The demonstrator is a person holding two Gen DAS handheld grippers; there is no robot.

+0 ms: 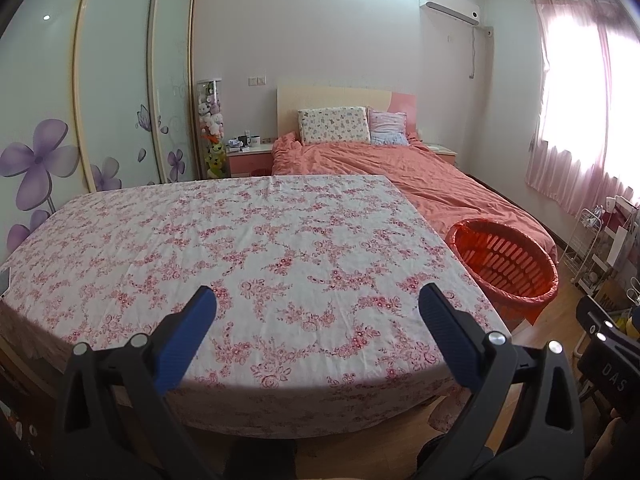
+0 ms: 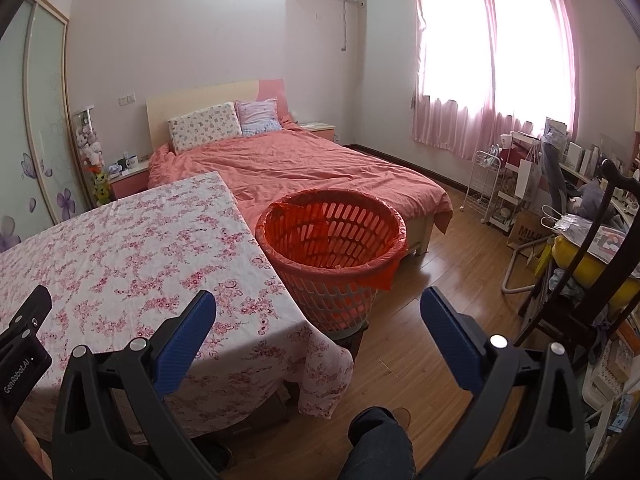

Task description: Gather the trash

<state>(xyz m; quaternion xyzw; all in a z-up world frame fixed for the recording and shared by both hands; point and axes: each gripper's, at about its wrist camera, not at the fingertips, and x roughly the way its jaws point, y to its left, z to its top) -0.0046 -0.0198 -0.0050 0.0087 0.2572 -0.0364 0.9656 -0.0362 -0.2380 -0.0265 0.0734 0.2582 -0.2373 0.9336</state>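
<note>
A table under a pink floral cloth (image 1: pixel 240 240) (image 2: pixel 120 248) fills the foreground; I see no trash on it. An orange slotted basket (image 1: pixel 504 264) (image 2: pixel 332 248) lined with a red bag stands on a low stool at the table's right corner. My left gripper (image 1: pixel 318 304) hovers open over the table's near edge, nothing between its blue fingers. My right gripper (image 2: pixel 318 308) is open too, held above the table's right corner and the floor, just short of the basket. The other gripper's black body (image 2: pixel 24 340) shows at the left edge of the right wrist view.
A bed with an orange-pink cover (image 1: pixel 400 168) (image 2: pixel 304 164) lies behind the table. A sliding wardrobe (image 1: pixel 120 80) stands left, a nightstand (image 1: pixel 248 152) beside it. A white wire rack (image 2: pixel 484 184), a dark chair (image 2: pixel 580 280) and clutter line the right wall. A person's knee (image 2: pixel 376 440) is below.
</note>
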